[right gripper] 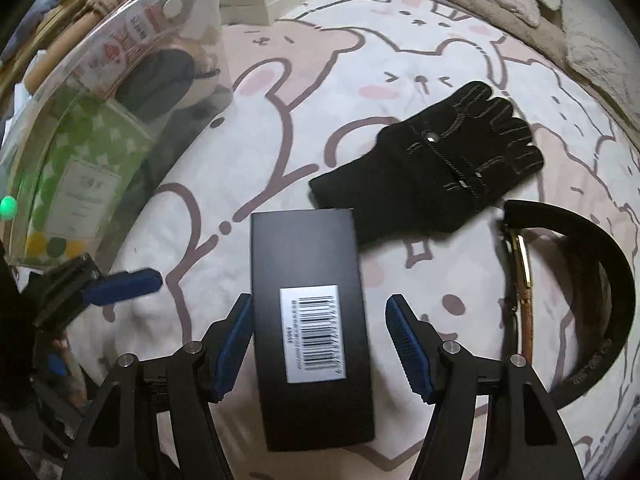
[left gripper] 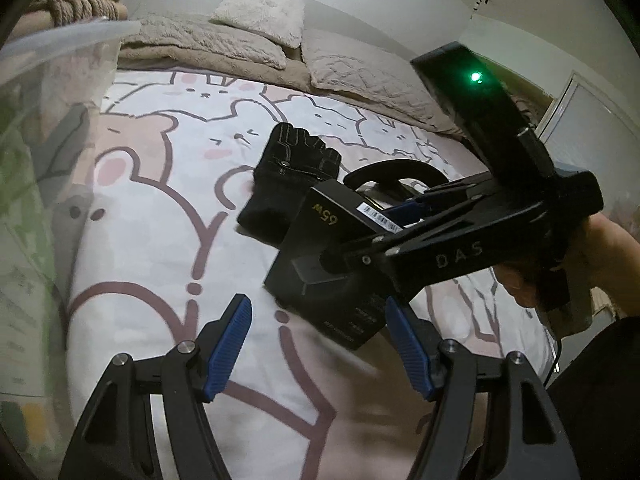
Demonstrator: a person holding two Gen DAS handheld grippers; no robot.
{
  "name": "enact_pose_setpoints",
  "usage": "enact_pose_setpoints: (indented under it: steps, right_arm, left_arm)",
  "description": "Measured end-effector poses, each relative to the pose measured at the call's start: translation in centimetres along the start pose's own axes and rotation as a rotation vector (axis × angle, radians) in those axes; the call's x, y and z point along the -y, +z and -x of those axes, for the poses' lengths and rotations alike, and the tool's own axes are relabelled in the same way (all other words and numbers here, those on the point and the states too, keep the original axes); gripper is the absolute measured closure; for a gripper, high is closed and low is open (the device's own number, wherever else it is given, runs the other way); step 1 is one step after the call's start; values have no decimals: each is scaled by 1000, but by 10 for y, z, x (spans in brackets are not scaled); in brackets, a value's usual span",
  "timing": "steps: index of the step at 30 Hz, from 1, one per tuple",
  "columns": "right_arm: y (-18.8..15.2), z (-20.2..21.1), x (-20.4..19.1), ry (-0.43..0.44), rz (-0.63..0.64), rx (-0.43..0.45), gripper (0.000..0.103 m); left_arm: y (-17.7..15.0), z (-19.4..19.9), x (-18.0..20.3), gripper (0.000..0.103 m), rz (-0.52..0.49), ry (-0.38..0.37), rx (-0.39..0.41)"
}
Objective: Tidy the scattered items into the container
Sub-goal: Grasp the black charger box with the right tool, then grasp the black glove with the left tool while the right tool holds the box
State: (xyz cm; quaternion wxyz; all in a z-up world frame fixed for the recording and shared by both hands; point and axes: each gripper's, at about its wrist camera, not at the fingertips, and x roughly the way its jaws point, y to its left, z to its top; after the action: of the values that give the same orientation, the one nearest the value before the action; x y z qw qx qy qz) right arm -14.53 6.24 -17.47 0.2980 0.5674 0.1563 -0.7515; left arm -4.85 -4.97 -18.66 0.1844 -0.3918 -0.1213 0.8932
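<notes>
Your right gripper (right gripper: pixel 318 344) straddles the black box (right gripper: pixel 308 312) lying flat on the bed (right gripper: pixel 224 184), jaws apart, the left pad about touching, the right pad clear. The box looks rigid, smooth, probably light: pinch its 2 long sides mid-length. Left gripper (left gripper: pixel 318 344) is open, empty. The clear container (right gripper: pixel 100 92) sits just beside.

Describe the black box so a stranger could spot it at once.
On the cartoon-animal bedsheet, beside the clear plastic container, lie three dark things. The black box sits between the right gripper's open jaws, near the black glove. It alone is rigid, rectangular, with a white barcode sticker.
</notes>
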Motion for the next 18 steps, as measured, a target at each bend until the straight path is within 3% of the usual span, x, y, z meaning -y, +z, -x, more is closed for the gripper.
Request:
enact_pose_setpoints:
  steps: [1,3,9,18]
  right_arm:
    - [0,0,-2,2,7,1,55]
    - [0,3,-4,1,14,10,57]
    - [-9,19,9,11,-19,33,58]
    - [-42,48,66,20,-169,80,57]
  left_arm:
    - [0,1,-1,34,0,0,1]
    - [-1,2,-4,34,4,2,-4]
    - [4,0,-6,34,2,19,-11]
    - [29,-29,4,34,-10,31,-45]
